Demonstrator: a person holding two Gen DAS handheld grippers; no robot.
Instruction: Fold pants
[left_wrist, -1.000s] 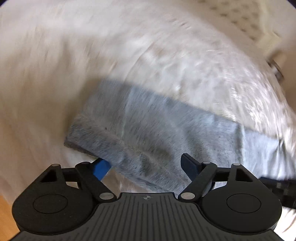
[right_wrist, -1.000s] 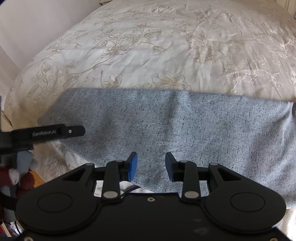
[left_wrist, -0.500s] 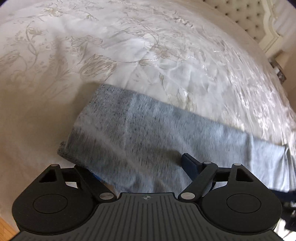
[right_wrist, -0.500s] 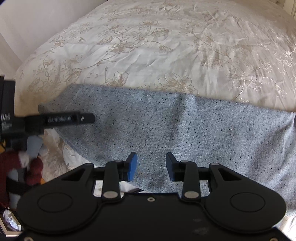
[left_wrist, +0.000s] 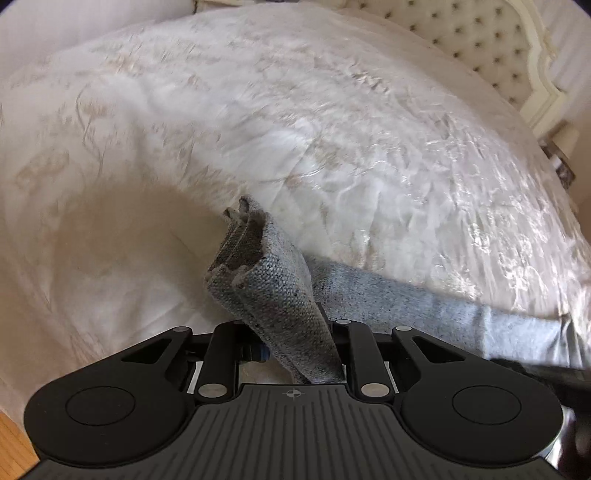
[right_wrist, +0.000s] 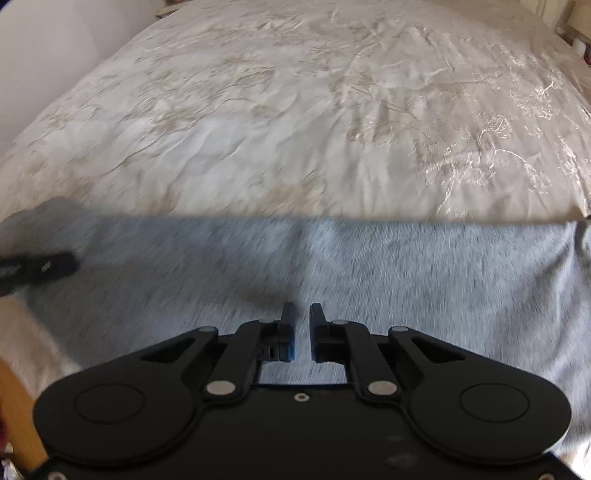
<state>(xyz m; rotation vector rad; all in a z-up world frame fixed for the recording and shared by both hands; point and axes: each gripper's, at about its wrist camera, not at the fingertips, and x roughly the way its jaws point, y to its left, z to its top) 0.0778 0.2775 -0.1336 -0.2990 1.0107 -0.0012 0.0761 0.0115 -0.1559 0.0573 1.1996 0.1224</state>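
The grey knit pants (left_wrist: 406, 295) lie as a long folded band across the cream bedspread (left_wrist: 295, 110). My left gripper (left_wrist: 295, 325) is closing on the band's left end. That end is bunched between its jaws and stands up from the bed in a crumpled roll. In the right wrist view the pants (right_wrist: 424, 277) fill the near half. My right gripper (right_wrist: 302, 314) is closing at their near edge, with grey fabric filling the narrow gap. A finger of the left gripper (right_wrist: 37, 266) shows at the far left, blurred.
A tufted cream headboard (left_wrist: 480, 48) stands at the back right, with a bedside stand (left_wrist: 561, 162) beside it. Wooden floor (left_wrist: 14, 435) shows past the bed's near left corner. A white wall (right_wrist: 44, 55) runs along the bed's left side.
The left jaws have gone from wide apart to closed on the pants' end, which is now bunched and raised. The right jaws have narrowed and moved forward and down onto the fabric.
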